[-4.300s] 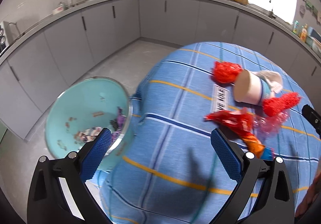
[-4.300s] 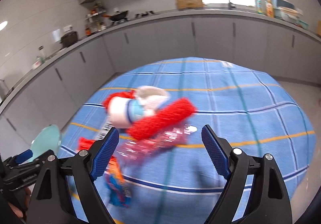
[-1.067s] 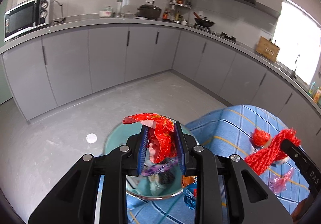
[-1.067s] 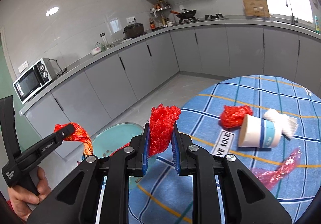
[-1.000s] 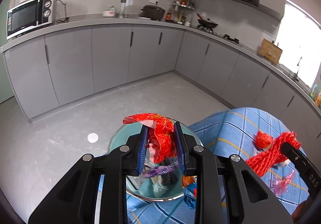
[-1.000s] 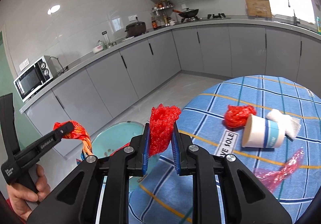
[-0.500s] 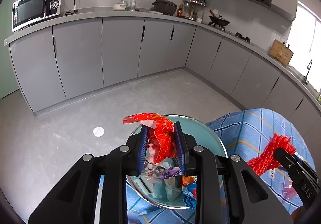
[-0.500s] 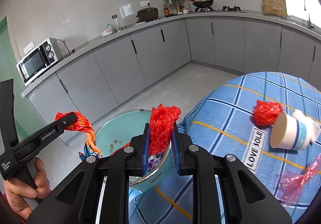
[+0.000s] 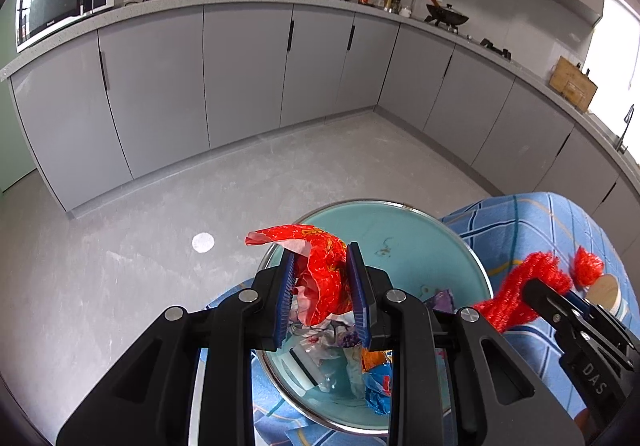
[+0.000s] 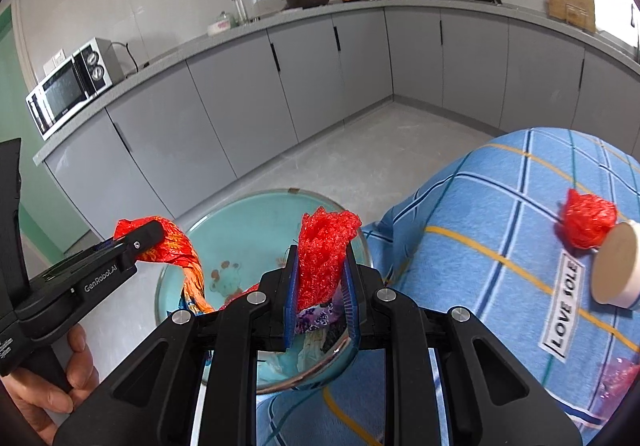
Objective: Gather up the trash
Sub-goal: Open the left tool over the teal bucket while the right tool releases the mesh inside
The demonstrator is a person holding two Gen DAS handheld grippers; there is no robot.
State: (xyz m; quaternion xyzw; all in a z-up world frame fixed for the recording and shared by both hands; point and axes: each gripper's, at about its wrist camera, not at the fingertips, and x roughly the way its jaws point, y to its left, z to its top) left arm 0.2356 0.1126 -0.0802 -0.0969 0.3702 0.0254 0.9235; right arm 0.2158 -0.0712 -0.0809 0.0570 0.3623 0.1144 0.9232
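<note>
My left gripper [image 9: 320, 286] is shut on a red snack wrapper [image 9: 316, 270] and holds it over the teal trash bowl [image 9: 404, 242]. It also shows in the right wrist view [image 10: 144, 238], where the wrapper [image 10: 180, 246] hangs down over the bowl [image 10: 248, 222]. My right gripper [image 10: 318, 286] is shut on a red foam net [image 10: 324, 246], above the bowl's near rim. The foam net also shows in the left wrist view [image 9: 516, 294]. Several wrappers lie inside the bowl.
The blue checked tablecloth [image 10: 480, 246] carries a crumpled red bag [image 10: 586, 220], a lying paper cup [image 10: 616, 266], a "LOVE SOLE" label [image 10: 562, 310] and a pink wrapper [image 10: 616, 374]. Grey cabinets [image 9: 240, 78] and grey floor [image 9: 160, 214] lie beyond.
Both grippers took hold of trash from the table and moved left over the bowl. In the last half second they came a little lower and closer over it.
</note>
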